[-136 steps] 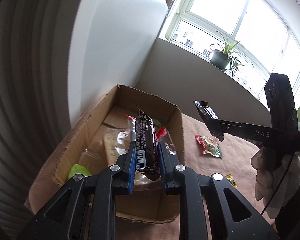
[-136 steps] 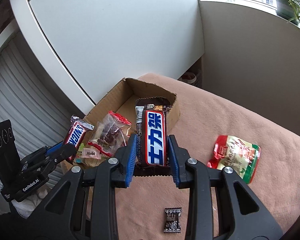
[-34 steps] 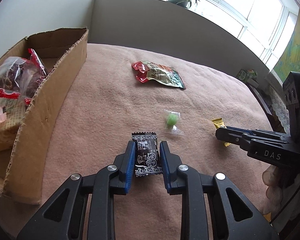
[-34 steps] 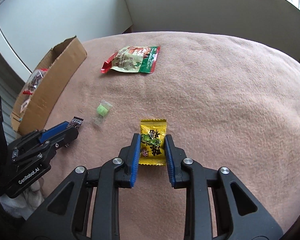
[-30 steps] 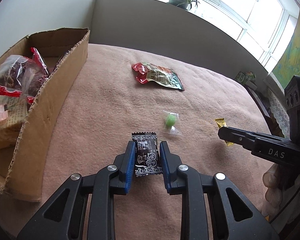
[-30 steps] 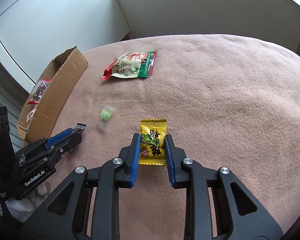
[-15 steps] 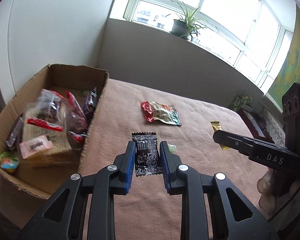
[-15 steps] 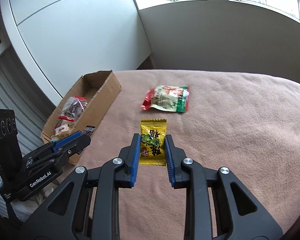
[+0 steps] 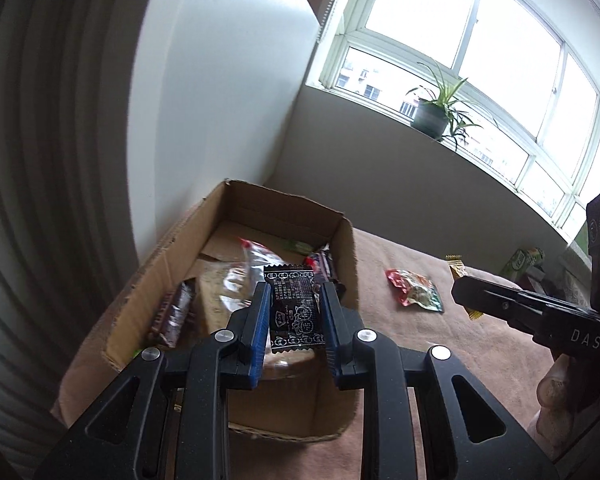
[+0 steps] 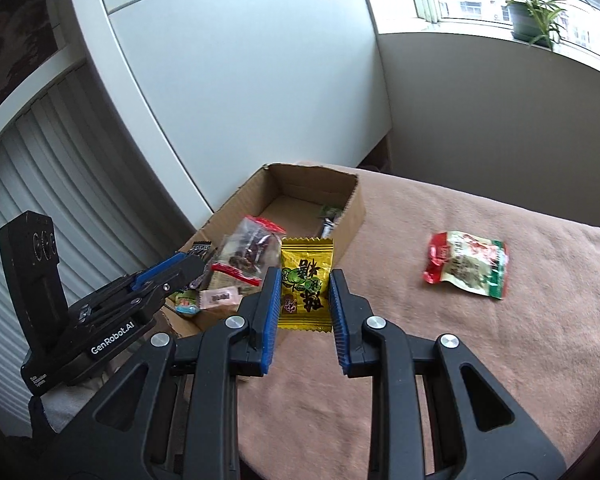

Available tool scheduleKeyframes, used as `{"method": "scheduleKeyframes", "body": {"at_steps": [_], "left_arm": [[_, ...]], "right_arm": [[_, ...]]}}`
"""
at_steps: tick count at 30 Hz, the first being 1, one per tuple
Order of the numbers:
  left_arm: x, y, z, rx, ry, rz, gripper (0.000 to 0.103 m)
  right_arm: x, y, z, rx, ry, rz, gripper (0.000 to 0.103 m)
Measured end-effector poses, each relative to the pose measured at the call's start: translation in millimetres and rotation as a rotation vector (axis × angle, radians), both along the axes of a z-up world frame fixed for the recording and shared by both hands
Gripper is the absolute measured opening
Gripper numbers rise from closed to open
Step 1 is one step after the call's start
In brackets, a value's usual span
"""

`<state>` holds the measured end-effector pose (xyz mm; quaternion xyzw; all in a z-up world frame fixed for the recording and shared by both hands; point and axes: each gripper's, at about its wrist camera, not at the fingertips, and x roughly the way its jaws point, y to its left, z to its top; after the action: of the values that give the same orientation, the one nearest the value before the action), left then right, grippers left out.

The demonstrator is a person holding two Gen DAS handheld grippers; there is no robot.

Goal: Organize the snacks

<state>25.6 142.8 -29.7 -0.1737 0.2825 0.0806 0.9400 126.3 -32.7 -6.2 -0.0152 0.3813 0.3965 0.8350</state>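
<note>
Now left gripper pinching black candy – right gripper yellow candy.

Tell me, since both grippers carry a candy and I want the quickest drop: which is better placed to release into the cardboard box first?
Left. The left gripper holds the black candy over the cardboard box; the right gripper holds its yellow candy beside it.

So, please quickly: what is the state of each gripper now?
Left gripper: closed on the black candy packet.
Right gripper: closed on the yellow candy packet.
</note>
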Motion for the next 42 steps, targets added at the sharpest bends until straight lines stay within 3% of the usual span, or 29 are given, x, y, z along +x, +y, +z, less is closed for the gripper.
{"method": "scheduleKeyframes", "body": {"at_steps": [8,16,18,19,20,22,32,42], "left_arm": [[5.3,36.7,-9.0,-0.001,0.028,0.048,0.023],[11.5,46.5,-13.0,-0.026,0.035,0.044,0.023],[12.9,47.3,-12.4,-0.030,0.044,0.047,0.033],[12.3,47.9,-11.6,-0.031,0.041,0.051,0.037],[12.0,47.8,-10.7,-0.031,0.037,0.054,0.039],[12.4,47.3,-9.4,-0.029,0.036,0.055,0.039],[13.7,38.9,-5.2,-0.044,0.024,0.041,0.039],[14.2,2.8,6.1,-0.037,-0.007,-0.050,0.039]], "right_arm": [[-11.1,55.9,-16.9,-0.030,0.055,0.101,0.025],[-16.5,71.0,-31.3,-0.060,0.072,0.125,0.025],[-18.7,72.3,-31.3,-0.070,0.063,0.124,0.026],[-19.1,71.6,-30.5,-0.070,0.060,0.123,0.032],[-19.7,70.6,-30.1,-0.068,0.054,0.119,0.039],[-21.6,67.4,-28.2,-0.055,0.037,0.113,0.065],[-14.3,37.3,-22.3,-0.019,0.048,0.058,0.065],[32.1,-32.5,-13.3,0.005,0.071,-0.066,0.065]]}}
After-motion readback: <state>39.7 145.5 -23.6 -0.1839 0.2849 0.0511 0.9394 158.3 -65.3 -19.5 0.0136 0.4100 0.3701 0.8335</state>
